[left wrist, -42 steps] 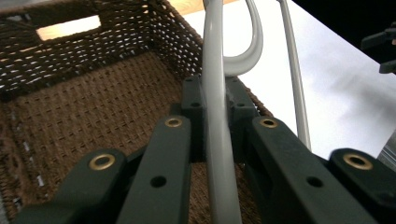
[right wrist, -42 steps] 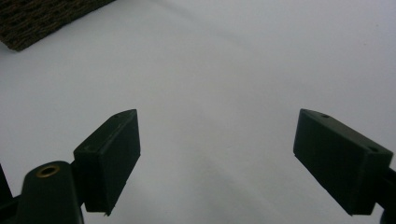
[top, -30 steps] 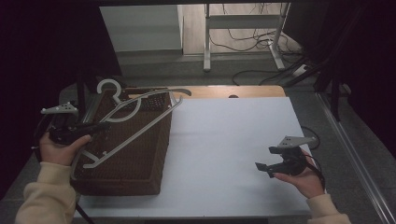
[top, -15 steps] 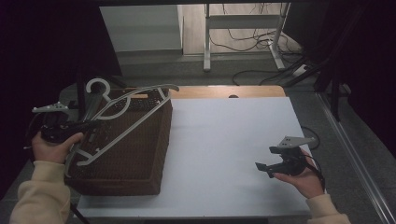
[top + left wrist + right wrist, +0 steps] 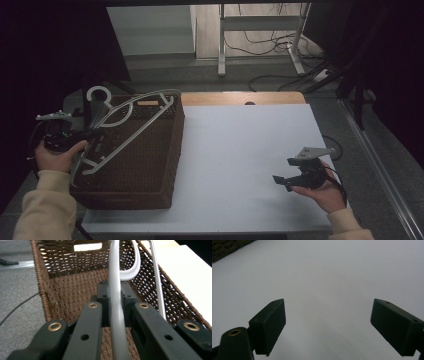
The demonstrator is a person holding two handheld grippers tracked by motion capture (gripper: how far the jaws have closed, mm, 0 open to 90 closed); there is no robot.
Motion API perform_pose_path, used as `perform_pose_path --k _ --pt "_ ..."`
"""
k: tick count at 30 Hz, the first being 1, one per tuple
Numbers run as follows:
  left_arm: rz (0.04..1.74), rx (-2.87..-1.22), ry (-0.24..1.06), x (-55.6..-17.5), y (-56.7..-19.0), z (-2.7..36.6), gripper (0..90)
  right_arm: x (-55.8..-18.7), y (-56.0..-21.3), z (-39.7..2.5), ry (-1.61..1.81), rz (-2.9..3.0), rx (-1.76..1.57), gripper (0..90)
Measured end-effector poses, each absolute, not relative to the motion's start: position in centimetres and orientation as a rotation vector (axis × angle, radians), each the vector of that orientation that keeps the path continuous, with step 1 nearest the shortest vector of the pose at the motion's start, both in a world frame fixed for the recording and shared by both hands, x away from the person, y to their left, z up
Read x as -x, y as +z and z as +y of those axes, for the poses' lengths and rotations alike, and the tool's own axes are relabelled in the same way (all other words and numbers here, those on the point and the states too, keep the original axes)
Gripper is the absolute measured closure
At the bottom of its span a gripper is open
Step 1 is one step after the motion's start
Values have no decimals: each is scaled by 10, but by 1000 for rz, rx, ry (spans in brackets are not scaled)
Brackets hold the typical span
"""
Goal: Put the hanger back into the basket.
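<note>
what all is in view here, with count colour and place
hanger: one, grey, tilted over the basket, one bar clamped in the left gripper
basket: one, brown wicker, left end of the table
table: one, white top with a wooden far edge, centre
frame: one, pale metal, on the floor beyond the table
cables: several, dark, on the floor near the frame
left gripper: one, black, over the basket's left rim, shut on the hanger
right gripper: one, black, over the table's near right, open and holding nothing
hands: two, in cream sleeves, one on each gripper
</note>
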State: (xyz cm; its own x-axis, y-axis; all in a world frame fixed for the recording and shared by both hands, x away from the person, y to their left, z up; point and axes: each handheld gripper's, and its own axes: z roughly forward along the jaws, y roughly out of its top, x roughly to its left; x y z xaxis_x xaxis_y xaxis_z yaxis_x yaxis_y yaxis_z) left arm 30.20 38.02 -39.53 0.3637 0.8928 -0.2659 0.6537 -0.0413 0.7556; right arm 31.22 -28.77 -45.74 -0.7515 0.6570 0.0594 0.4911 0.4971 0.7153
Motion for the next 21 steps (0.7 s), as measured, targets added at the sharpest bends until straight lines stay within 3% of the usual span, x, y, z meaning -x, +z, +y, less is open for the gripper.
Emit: perform_pose_path --k 21 --pt "1394 -1783 378 -301 -416 388 814 -312 -460 -289 1078 2536 -982 141"
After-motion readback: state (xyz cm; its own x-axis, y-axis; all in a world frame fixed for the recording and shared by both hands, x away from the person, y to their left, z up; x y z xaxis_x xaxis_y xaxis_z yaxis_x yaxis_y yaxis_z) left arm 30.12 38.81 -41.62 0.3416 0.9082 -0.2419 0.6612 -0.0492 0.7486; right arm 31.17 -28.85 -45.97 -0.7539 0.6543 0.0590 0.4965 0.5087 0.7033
